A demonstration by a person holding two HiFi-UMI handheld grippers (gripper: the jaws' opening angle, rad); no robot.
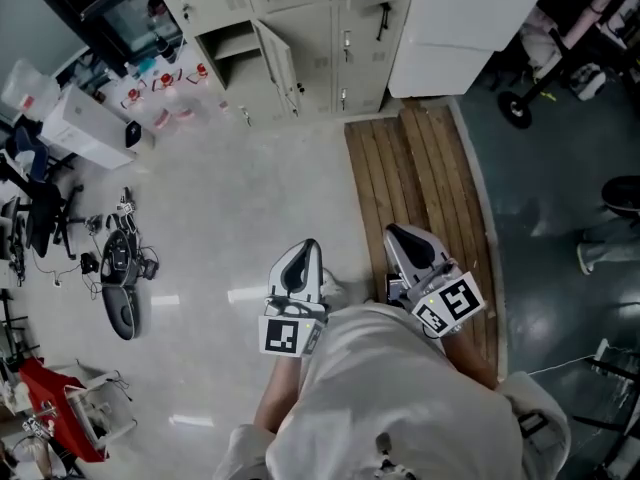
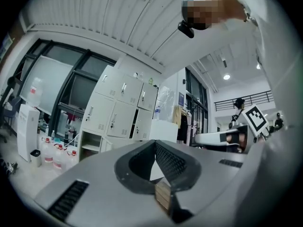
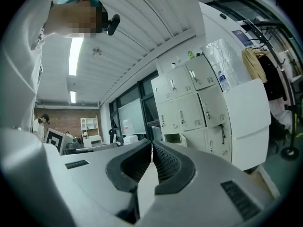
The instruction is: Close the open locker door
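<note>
The bank of cream lockers [image 1: 300,28] stands far ahead across the floor. One lower compartment [image 1: 232,43] is open, and its door [image 1: 278,66] swings out toward me. Both grippers are held level near my body, well short of the lockers. In the head view, my left gripper [image 1: 308,245] and right gripper [image 1: 400,233] are both shut and hold nothing. The open compartment [image 2: 90,144] shows left of the shut left gripper [image 2: 155,143]. In the right gripper view, the compartment [image 3: 173,138] lies just above the shut right gripper [image 3: 152,144].
A wooden pallet [image 1: 420,188] lies on the floor under my right gripper. A tall white cabinet [image 1: 460,28] stands right of the lockers. Water bottles [image 1: 165,93], a white box [image 1: 90,128] and cabled gear [image 1: 120,268] crowd the left side. A wheeled stand [image 1: 517,108] sits at the right.
</note>
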